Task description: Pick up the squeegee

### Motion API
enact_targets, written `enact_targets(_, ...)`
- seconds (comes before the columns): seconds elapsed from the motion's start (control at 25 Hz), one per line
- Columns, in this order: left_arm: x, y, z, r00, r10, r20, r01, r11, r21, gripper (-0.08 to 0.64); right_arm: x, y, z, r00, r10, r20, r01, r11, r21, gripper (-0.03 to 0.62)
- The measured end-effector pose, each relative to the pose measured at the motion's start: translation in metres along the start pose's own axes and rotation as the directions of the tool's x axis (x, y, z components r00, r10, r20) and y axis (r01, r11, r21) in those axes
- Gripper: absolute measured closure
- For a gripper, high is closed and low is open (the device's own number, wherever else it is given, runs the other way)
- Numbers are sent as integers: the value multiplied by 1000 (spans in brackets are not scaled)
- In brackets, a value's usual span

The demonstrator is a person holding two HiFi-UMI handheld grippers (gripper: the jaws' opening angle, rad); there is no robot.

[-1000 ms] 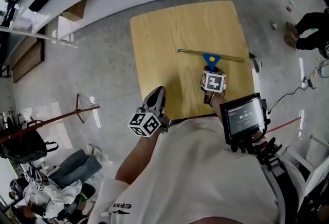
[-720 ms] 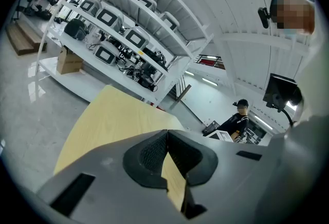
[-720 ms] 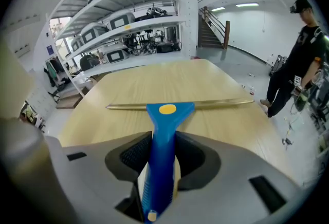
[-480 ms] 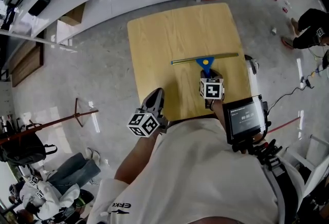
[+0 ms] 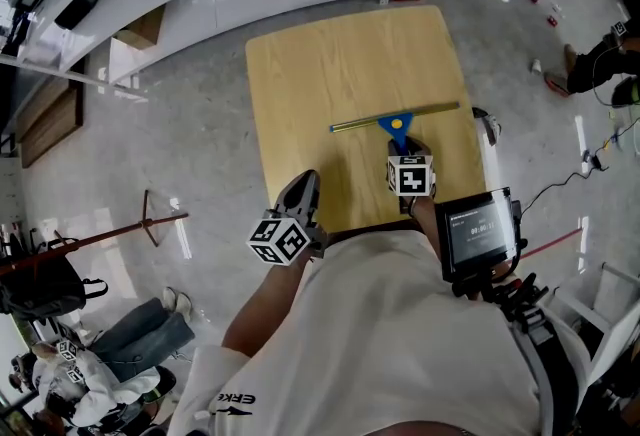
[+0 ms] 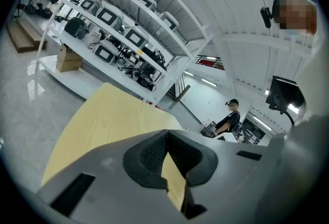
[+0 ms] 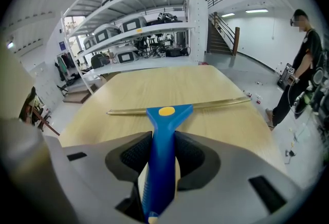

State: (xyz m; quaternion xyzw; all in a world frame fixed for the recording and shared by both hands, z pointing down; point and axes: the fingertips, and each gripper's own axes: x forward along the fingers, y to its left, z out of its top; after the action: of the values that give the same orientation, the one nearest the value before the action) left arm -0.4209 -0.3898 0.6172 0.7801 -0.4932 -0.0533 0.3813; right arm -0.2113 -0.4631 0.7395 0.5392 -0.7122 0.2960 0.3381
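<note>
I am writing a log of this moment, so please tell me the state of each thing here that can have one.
Squeegee: held by its blue handle, blade apparently resting on the table.
Right hand-held gripper: jaws have just been closing, now shut on the handle.
Left hand-held gripper: shut, empty.

Looks along the left gripper [image 6: 167,134], dark ribbed pads [image 6: 149,153] pressed together at the tip, nothing gripped, just a sliver of wood visible through the wedge behind them. Beyond, a pale wooden table [image 6: 103,115] on a glossy grey floor [image 6: 25,94]. Further back, tall white shelves [image 6: 128,33] loaded with screen-like devices, a cardboard box [image 6: 67,58] near their foot. Off past the table's far corner, a person [image 6: 229,117] standing, in dark clothes and a cap.
</note>
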Motion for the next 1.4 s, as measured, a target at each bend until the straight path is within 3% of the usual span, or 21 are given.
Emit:
enact_targets(0.52, -6, 4, 2, 1000, 11, -6, -11, 1000, -13, 555, 9, -11, -16, 994, -86, -61, 81, 993, -82, 451)
enact_targets(0.72, -7, 2, 1, 1000, 10, -12, -10, 1000, -21, 555, 11, -15, -16, 994, -87, -71, 82, 994, -70, 451)
enact_targets(1.04, -7, 7, 3, 1000, 7, -8, -7, 1000, -12, 555, 6, -16, -12, 998, -59, -36, 57, 997, -45, 460)
enact_targets(1.4, 1, 3, 6, 1000, -19, -17, 19, 1000, 0, 555, -19, -10, 19, 997, -14, 72, 17, 999, -31, 462)
